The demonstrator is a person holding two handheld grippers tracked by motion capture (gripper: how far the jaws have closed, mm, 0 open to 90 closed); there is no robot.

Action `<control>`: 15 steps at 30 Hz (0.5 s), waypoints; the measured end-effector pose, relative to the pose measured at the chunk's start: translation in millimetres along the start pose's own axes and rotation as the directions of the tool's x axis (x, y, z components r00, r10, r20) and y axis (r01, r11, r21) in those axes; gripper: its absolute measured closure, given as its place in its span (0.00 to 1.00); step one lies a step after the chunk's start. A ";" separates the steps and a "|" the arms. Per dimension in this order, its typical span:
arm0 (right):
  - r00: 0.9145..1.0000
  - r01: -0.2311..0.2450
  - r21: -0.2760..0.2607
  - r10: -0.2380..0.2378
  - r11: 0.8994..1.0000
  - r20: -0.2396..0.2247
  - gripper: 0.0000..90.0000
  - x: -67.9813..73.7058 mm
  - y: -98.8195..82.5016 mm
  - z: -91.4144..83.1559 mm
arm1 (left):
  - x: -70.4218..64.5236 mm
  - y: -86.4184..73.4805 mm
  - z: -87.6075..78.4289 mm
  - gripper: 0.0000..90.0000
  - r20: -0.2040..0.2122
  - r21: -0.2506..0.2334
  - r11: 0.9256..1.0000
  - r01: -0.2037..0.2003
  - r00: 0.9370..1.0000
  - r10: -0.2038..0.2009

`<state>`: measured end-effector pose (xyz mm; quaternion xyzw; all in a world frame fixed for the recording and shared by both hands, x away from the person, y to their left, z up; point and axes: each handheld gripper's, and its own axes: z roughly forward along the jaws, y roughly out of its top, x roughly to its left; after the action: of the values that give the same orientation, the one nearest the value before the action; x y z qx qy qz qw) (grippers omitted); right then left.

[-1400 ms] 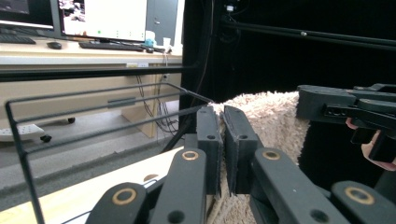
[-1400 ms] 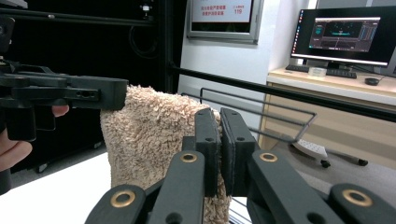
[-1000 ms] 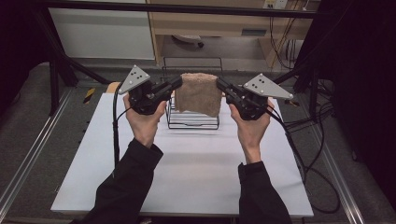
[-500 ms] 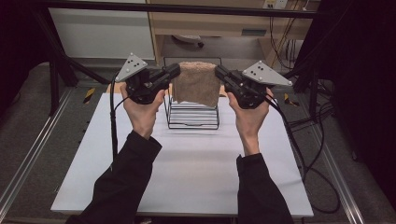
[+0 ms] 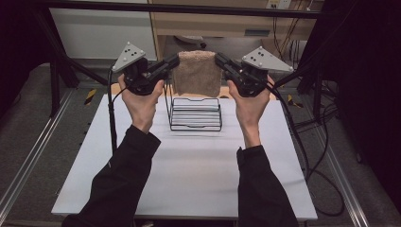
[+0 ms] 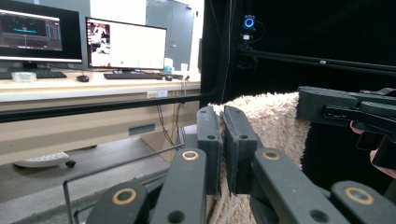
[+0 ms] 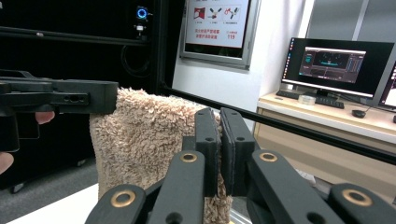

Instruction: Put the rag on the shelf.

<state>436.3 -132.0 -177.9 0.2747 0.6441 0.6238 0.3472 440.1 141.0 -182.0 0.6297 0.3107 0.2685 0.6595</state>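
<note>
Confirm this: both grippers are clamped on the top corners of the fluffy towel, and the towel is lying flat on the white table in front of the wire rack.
Not quite. The left gripper and right gripper do clamp the towel's top corners, but the towel hangs in the air above the wire rack, not flat on the white table. The high view shows it.
</note>
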 end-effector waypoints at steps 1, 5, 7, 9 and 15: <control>1.000 0.002 -0.001 -0.002 1.000 0.001 0.96 -0.4 1.0 1.4 | 0.7 1.0 0.7 0.95 -0.002 -0.002 1.000 0.001 1.000 -0.001; 1.000 -0.004 -0.003 0.004 1.000 0.001 0.96 -2.8 3.4 7.0 | 4.0 4.3 4.2 0.95 -0.014 0.003 1.000 -0.006 1.000 0.006; 1.000 -0.002 -0.004 0.002 1.000 0.004 0.96 -4.1 4.2 9.9 | 5.8 5.7 5.8 0.95 -0.018 0.007 1.000 -0.011 1.000 0.011; 1.000 -0.005 -0.001 0.005 1.000 0.005 0.96 -5.2 4.9 12.5 | 7.5 7.0 7.3 0.95 -0.020 0.004 1.000 -0.012 1.000 0.012; 1.000 -0.010 -0.012 0.010 1.000 0.013 0.96 -8.1 8.3 19.7 | 13.4 11.4 13.1 0.95 -0.027 0.002 1.000 -0.008 1.000 0.008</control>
<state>456.1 -125.7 -168.4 0.2800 0.6368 0.6276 0.3497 459.1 143.0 -171.5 0.6278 0.3173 0.2791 0.6536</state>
